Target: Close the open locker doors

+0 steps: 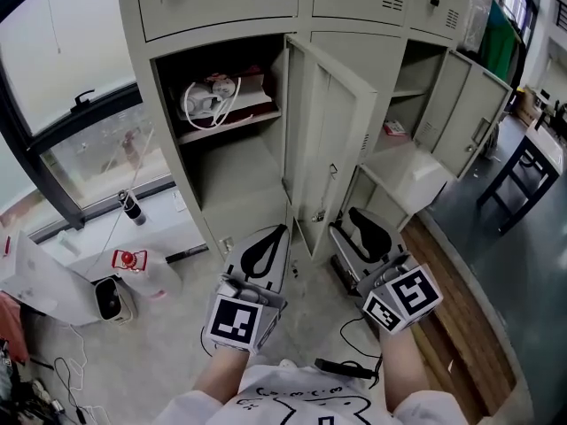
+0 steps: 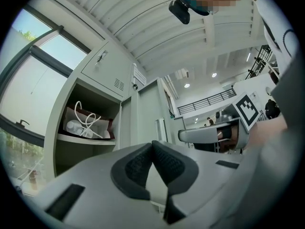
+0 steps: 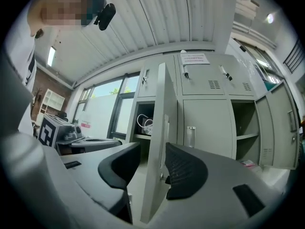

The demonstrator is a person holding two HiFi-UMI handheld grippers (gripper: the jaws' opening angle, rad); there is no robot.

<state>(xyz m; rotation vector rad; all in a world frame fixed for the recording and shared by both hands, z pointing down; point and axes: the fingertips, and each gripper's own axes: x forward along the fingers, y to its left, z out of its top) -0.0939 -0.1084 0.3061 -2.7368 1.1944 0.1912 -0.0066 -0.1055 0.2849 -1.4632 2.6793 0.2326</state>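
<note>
A bank of grey lockers stands ahead. The middle door (image 1: 328,140) hangs wide open, edge-on towards me. A second open door (image 1: 469,118) swings out at the right. The open left compartment holds a bag with a white cord (image 1: 217,96). My left gripper (image 1: 280,231) is low in front of the lockers, shut and holding nothing, its pads meeting (image 2: 152,144). My right gripper (image 1: 342,222) is open beside the middle door's lower corner. In the right gripper view that door's edge (image 3: 159,142) shows in the gap of the right gripper (image 3: 151,151), touching neither pad.
A pale panel (image 1: 407,175) sticks out low from the right lockers. A black table (image 1: 532,162) stands at the far right. The floor at left holds a dark bottle (image 1: 131,206), a red-labelled container (image 1: 133,264) and bags. A black cable (image 1: 345,368) lies by my feet.
</note>
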